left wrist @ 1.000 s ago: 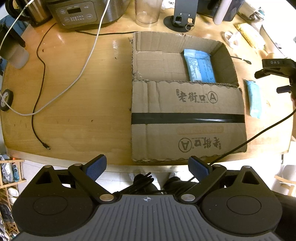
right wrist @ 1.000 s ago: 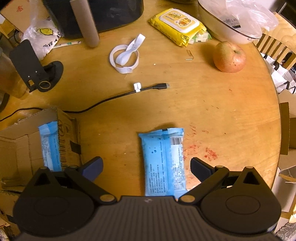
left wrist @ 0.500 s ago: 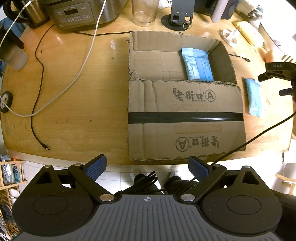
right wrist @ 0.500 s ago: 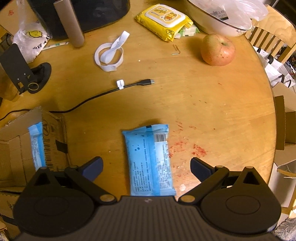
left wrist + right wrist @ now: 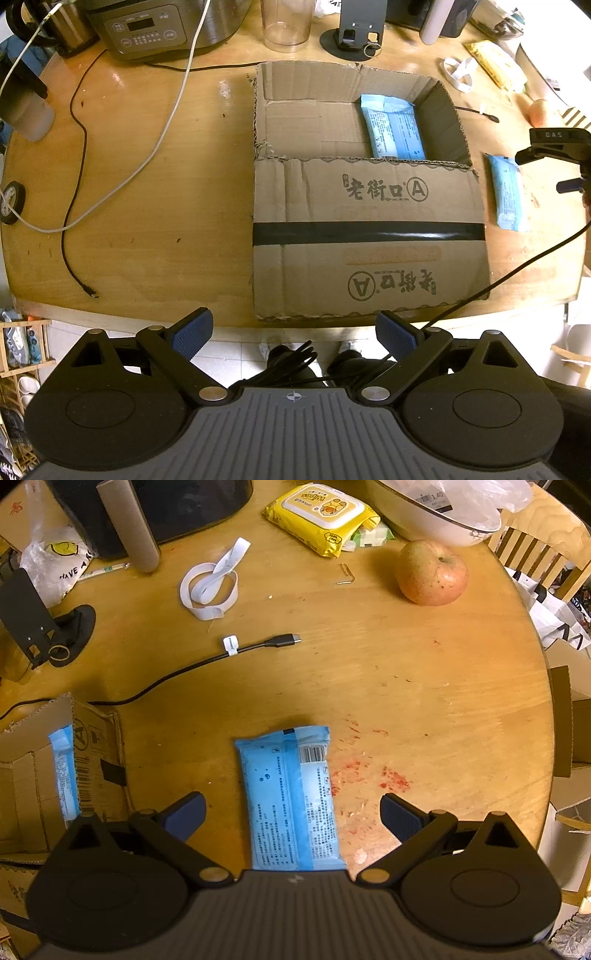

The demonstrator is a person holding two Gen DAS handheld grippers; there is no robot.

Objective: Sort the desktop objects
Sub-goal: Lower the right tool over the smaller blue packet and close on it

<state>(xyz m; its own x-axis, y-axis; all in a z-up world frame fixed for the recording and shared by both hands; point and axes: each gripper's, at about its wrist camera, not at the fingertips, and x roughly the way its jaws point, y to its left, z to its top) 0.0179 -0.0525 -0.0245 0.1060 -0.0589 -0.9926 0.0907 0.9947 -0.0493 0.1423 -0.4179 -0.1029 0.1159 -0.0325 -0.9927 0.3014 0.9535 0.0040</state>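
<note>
Blue packet (image 5: 291, 797) shifted rightward, near end hidden

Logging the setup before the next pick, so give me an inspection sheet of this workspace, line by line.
Surface: round wooden table, red stains beside the loose packet.
Job's things: cardboard box open, one blue packet inside; second blue packet flat on the table.
Clutter: apple, yellow wipes pack, white strap, rice cooker.
Grippers: left gripper open, empty; right gripper open, straddling the loose packet.
Cables: black USB cable, white cable.
Surroundings: wooden chair.
</note>
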